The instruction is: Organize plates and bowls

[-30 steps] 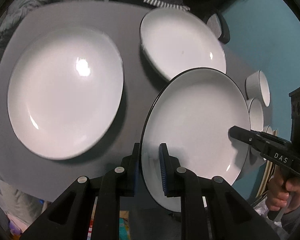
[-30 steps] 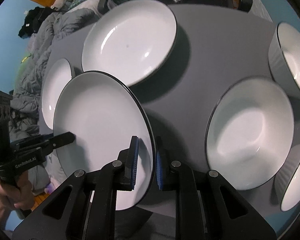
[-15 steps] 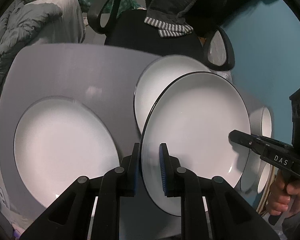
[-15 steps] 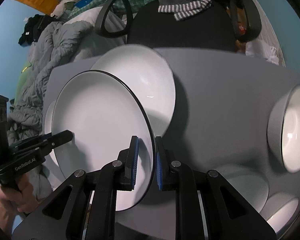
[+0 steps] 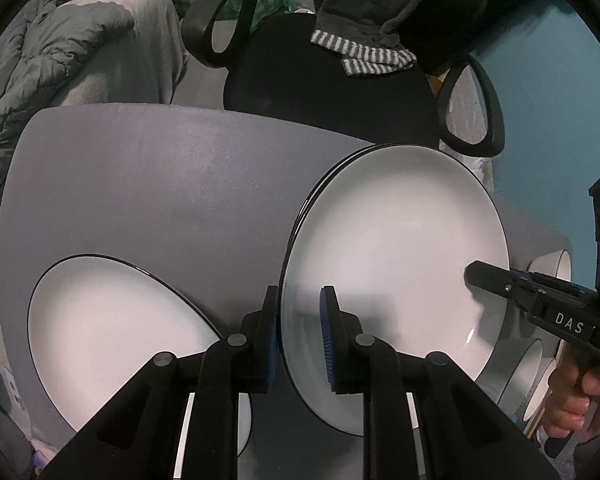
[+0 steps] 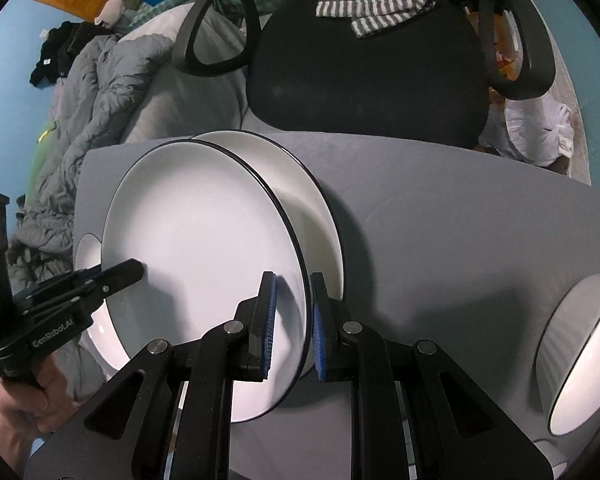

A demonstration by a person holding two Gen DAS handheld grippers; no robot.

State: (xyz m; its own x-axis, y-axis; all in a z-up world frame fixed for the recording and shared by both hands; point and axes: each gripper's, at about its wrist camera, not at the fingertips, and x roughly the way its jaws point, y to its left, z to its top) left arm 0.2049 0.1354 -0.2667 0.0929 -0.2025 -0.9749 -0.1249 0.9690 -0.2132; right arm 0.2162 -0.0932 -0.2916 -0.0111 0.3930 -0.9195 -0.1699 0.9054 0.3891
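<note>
A white plate with a thin black rim (image 5: 396, 264) (image 6: 204, 256) is held between both grippers. My left gripper (image 5: 299, 334) is shut on its left rim. My right gripper (image 6: 293, 324) is shut on its right rim. The held plate hovers just over a second white plate (image 6: 320, 216) on the grey table, whose rim peeks out behind it (image 5: 332, 176). A third white plate (image 5: 116, 332) lies on the table at the near left. White bowls (image 6: 580, 356) (image 5: 552, 268) sit on the right side.
The grey table (image 5: 148, 184) (image 6: 440, 216) has bare surface at the back. A black office chair (image 5: 332, 80) (image 6: 364, 64) stands behind the far edge. A grey duvet (image 6: 100, 92) lies at the back left.
Both grippers carried the held plate away from me and lowered it over the far plate, which it now nearly covers. Their grip on the rim has not changed.
</note>
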